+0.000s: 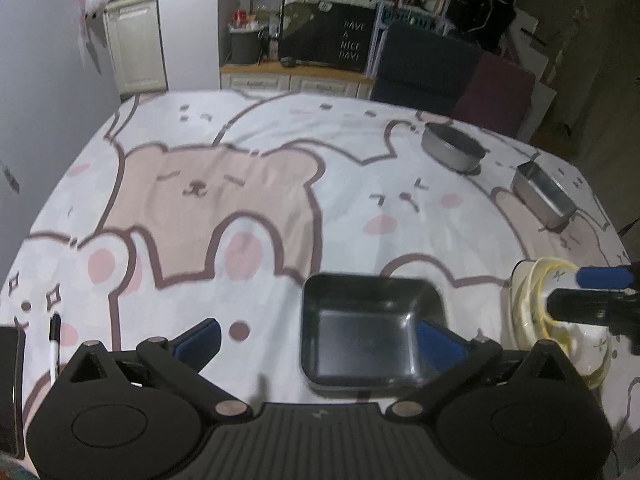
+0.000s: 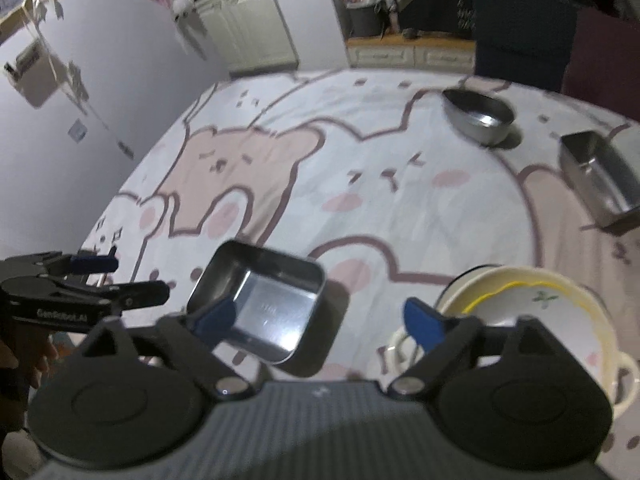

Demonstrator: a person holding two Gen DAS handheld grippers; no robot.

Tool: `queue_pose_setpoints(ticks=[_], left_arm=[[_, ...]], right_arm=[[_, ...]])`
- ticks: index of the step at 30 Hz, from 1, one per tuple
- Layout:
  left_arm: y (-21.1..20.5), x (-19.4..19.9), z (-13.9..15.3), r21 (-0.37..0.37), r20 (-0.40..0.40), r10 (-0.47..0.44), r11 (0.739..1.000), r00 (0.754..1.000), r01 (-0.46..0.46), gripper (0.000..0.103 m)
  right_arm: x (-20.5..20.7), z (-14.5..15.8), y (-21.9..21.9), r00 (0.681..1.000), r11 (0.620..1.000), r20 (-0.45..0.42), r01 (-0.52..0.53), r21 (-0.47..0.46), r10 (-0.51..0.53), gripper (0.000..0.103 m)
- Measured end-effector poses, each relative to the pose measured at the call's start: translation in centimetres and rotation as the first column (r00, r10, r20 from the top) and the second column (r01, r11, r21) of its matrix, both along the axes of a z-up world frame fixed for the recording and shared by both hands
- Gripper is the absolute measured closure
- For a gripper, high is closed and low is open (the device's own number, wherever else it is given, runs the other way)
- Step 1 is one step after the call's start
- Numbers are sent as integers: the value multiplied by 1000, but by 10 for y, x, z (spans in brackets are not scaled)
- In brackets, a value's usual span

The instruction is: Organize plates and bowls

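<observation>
A square metal tray (image 1: 372, 332) (image 2: 260, 304) rests on the bear-print cloth. To its right stands a stack of cream bowls (image 1: 560, 320) (image 2: 520, 312) with a flower-print dish on top. My left gripper (image 1: 320, 338) hangs open above the tray's near side, nothing pinched; its right fingertip overlaps the tray's near corner. My right gripper (image 2: 320, 318) is open between tray and stack, holding nothing. Each wrist view also shows the other gripper from the side: the right gripper (image 1: 564, 292) over the cream stack, the left gripper (image 2: 132, 280) left of the tray.
A round metal bowl (image 1: 452, 148) (image 2: 478, 114) and a rectangular metal container (image 1: 544, 196) (image 2: 600, 176) stand at the far right. A marker (image 1: 55, 340) and a dark phone (image 1: 10, 380) lie near the left edge. Chairs (image 1: 424, 64) stand behind the table.
</observation>
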State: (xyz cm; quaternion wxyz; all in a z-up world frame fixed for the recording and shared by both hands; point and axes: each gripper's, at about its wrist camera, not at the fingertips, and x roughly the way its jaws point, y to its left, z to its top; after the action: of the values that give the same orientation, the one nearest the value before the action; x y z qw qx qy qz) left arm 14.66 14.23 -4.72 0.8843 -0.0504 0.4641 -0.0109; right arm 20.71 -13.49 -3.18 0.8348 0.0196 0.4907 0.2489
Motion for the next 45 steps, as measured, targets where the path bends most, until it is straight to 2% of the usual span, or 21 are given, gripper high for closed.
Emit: queue_pose_setpoints(ticks=[1, 10, 16, 23, 27, 31, 35, 41, 45], left_arm=[[-5, 1, 4, 4, 13, -5, 1000, 1000, 5, 0], [-76, 23, 31, -3, 118, -86, 996, 989, 87, 0], [-138, 43, 34, -34, 166, -166, 984, 972, 174, 0], [-207, 71, 26, -104, 197, -239, 959, 951, 263, 0], [-244, 96, 14, -113, 194, -276, 947, 941, 301, 0], [-271, 122, 0, -94, 188, -304, 941, 934, 325, 0], [-288, 151, -12, -12, 197, -319, 945, 927, 328, 0], [-295, 206, -23, 79, 199, -353, 936, 914, 344, 0], [-301, 247, -26, 151, 196, -375, 925, 906, 350, 0]], right_arm=[[-1, 4, -6, 1000, 1000, 14, 9, 6, -9, 0], [-3, 28, -83, 972, 987, 168, 159, 32, -163, 0], [6, 32, -153, 918, 950, 246, 305, 65, -312, 0], [24, 15, -234, 849, 892, 277, 445, 85, -450, 0], [40, -5, -272, 811, 847, 251, 523, 95, -529, 0], [60, -28, -287, 785, 808, 195, 581, 97, -588, 0], [85, -49, -287, 756, 765, 115, 636, 106, -645, 0], [118, -77, -274, 708, 699, -6, 699, 149, -706, 0], [135, -92, -265, 675, 665, -68, 737, 122, -735, 0]])
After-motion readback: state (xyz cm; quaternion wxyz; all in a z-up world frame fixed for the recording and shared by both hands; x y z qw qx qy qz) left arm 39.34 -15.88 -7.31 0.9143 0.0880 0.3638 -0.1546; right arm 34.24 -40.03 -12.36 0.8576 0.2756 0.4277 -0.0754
